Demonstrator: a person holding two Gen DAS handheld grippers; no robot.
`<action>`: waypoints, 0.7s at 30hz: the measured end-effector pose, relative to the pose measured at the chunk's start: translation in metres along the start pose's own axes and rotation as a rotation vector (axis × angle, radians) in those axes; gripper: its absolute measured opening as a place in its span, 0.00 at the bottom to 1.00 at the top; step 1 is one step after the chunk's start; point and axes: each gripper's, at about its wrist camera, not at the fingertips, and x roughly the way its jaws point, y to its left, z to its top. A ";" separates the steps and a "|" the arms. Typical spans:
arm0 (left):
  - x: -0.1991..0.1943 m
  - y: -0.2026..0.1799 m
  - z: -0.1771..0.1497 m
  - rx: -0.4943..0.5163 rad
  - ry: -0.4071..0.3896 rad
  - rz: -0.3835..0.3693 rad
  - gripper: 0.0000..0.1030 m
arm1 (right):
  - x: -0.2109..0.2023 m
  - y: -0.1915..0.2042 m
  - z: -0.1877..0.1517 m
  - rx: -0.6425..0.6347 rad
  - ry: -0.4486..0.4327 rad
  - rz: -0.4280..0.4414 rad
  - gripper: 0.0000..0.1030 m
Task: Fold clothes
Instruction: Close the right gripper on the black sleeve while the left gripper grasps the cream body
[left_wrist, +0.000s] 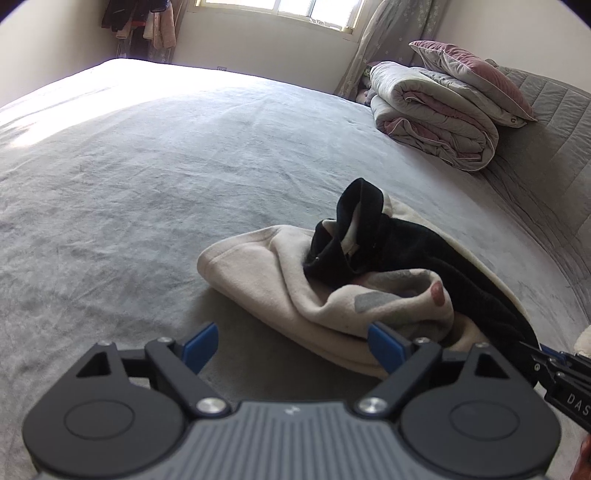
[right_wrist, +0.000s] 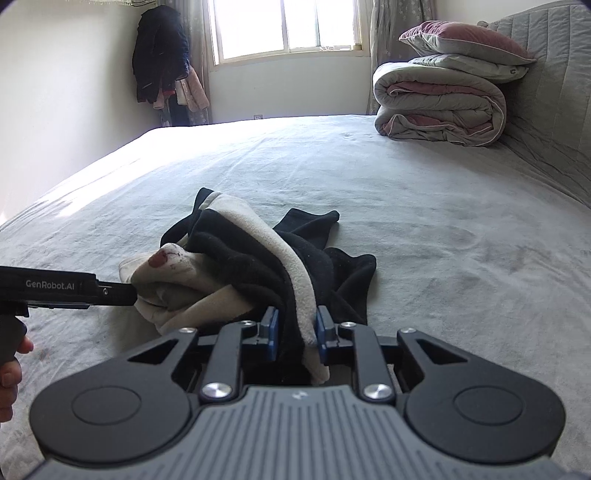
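Right gripper (right_wrist: 295, 330): jaws narrowed onto a bunched fold of the cream-and-black garment (right_wrist: 255, 266), blue pads pressing the cloth from both sides. Left gripper (left_wrist: 291, 345): jaws spread wide, nothing between them; its right pad sits at the garment's near edge. The garment lies crumpled on the grey bed (right_wrist: 424, 206), near side.

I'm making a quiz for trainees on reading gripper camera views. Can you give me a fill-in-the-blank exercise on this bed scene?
1. The right gripper has its jaws closed on the black and ____ garment.
2. The left gripper has its jaws ____, with nothing between them.
3. The garment lies crumpled on a grey ____.
4. Two pillows rest on top of a folded ____.

Missing words: cream; open; bed; duvet
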 end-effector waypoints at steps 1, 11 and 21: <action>-0.002 0.000 0.000 0.001 -0.006 -0.001 0.87 | -0.002 -0.004 0.000 0.007 0.001 -0.004 0.20; 0.013 0.000 0.000 -0.001 0.011 0.038 0.86 | -0.020 -0.041 -0.009 0.061 0.026 -0.042 0.20; 0.047 -0.008 -0.006 0.029 0.073 0.037 0.74 | -0.029 -0.077 -0.022 0.104 0.072 -0.051 0.17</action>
